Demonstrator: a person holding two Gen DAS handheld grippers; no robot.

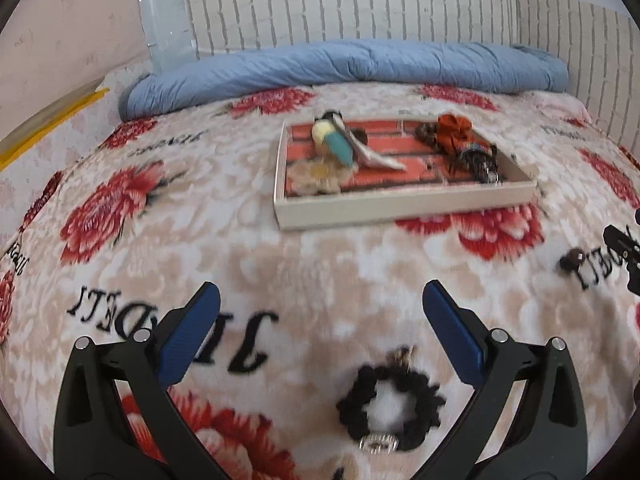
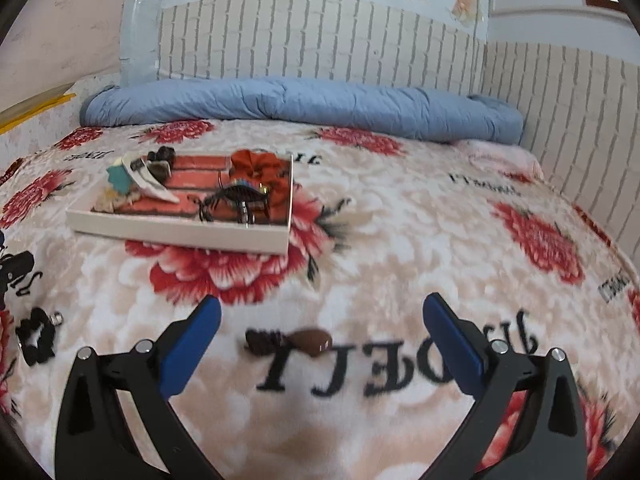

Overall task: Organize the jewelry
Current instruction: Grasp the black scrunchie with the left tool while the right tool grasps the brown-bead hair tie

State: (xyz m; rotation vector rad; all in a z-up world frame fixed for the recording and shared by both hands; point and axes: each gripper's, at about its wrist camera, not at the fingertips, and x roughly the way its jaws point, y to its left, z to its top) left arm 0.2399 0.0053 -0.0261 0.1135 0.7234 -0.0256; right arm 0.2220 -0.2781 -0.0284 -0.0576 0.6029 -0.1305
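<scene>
You are holding the left gripper [image 1: 320,296] low over the flowered blanket [image 1: 200,248], its blue pads [image 1: 192,332] standing wide apart with nothing between them. Just ahead of them, nearer the right pad, a black scrunchie [image 1: 390,408] with a small silver charm is lying flat on the blanket. Farther off, the white tray [image 1: 400,204] with the brick-patterned floor is sitting on the bed, already carrying a teal and cream clip [image 1: 334,142] on its left side and an orange scrunchie [image 1: 456,128] with dark beaded pieces on its right.

Moving right, you are keeping the right gripper [image 2: 320,308] spread open too, empty, over the printed lettering. A brown teardrop-shaped piece [image 2: 314,340] with a dark ruffled end is resting on the blanket between the pads [image 2: 456,344], touching neither. From this side the tray [image 2: 180,236] is lying up and to the left, and a rolled blue quilt [image 2: 304,104] is running along the brick-patterned wall behind.
</scene>
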